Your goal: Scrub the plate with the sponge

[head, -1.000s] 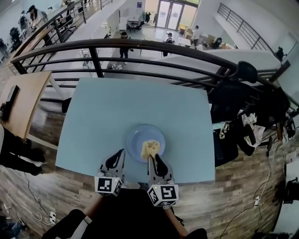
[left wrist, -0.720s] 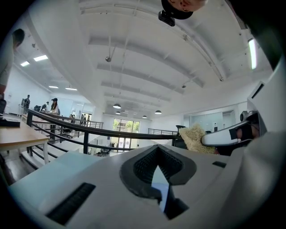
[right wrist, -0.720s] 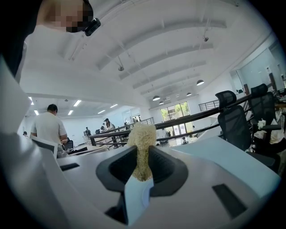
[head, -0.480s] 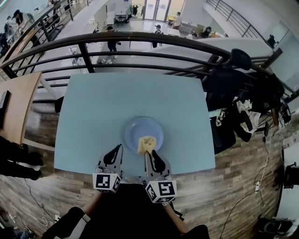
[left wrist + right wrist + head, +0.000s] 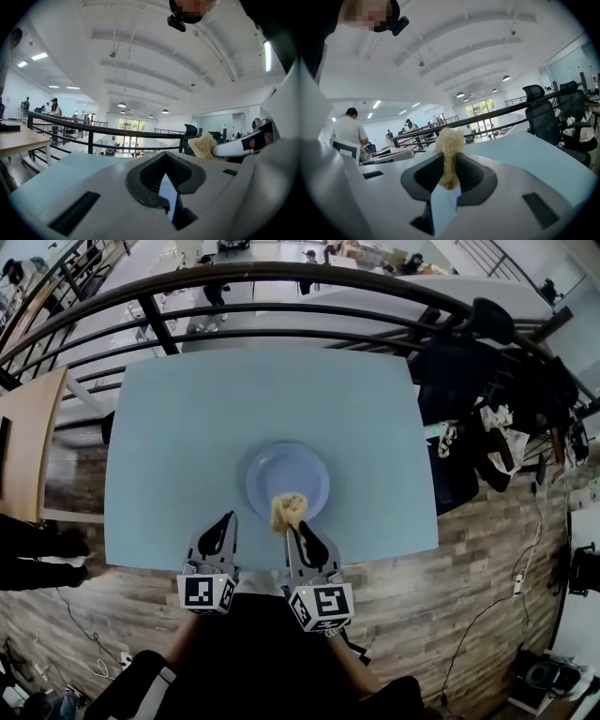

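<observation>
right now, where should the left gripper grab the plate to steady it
Probably pinch the plate at its left rim, coming low from the left. It lies flat on the table, so only the rim offers a hold, and the sponge in the right gripper occupies the near edge.

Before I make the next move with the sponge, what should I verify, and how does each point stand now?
1. Sponge clamped in right gripper: ok.
2. Sponge over plate: ok, at its near rim.
3. Sponge pressing on plate: cannot tell.
4. Left gripper empty: ok, jaws together.
5. Plate held steady: not ok, nothing holds it.
6. Plate well inside table edges: ok.
</observation>
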`<state>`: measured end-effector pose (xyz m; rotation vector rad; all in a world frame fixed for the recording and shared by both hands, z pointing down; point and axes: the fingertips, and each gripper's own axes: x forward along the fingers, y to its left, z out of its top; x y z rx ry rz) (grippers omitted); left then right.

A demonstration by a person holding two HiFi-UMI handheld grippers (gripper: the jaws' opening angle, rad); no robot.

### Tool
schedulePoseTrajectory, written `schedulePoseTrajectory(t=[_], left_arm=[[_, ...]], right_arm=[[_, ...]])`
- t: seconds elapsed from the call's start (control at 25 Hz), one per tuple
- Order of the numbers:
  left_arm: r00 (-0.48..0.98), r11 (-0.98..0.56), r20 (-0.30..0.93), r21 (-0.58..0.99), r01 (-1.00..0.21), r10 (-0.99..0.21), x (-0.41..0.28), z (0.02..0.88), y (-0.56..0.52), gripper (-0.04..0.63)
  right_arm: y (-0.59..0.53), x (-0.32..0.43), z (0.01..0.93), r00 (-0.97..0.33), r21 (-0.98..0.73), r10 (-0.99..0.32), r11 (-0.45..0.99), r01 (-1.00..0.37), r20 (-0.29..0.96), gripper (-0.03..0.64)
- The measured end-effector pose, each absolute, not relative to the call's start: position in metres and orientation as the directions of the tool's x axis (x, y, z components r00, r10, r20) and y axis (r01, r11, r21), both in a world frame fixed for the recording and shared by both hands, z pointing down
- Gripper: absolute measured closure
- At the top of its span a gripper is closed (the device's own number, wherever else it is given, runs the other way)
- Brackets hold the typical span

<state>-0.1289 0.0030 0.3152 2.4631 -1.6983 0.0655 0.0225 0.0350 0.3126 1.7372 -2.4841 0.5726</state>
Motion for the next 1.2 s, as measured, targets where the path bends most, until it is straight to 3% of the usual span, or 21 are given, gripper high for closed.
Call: schedulePoseTrajectory(t=[0.4, 1.2], left_arm=[[0.34, -0.326, 0.178, 0.103, -0.94, -0.924, -0.137, 0.336, -0.015, 0.594], [0.372, -0.35, 0.278, 0.13, -0.928, -0.886, -0.088, 0.42, -0.087, 0.594]], right_arm=[[0.008, 0.013, 0.347, -0.397, -0.278, -0.857, 0.314, -0.908, 0.328, 0.543], [-0.08, 0.031, 0.462, -0.405, -0.288, -0.797, 0.299, -0.909, 0.449, 0.543]])
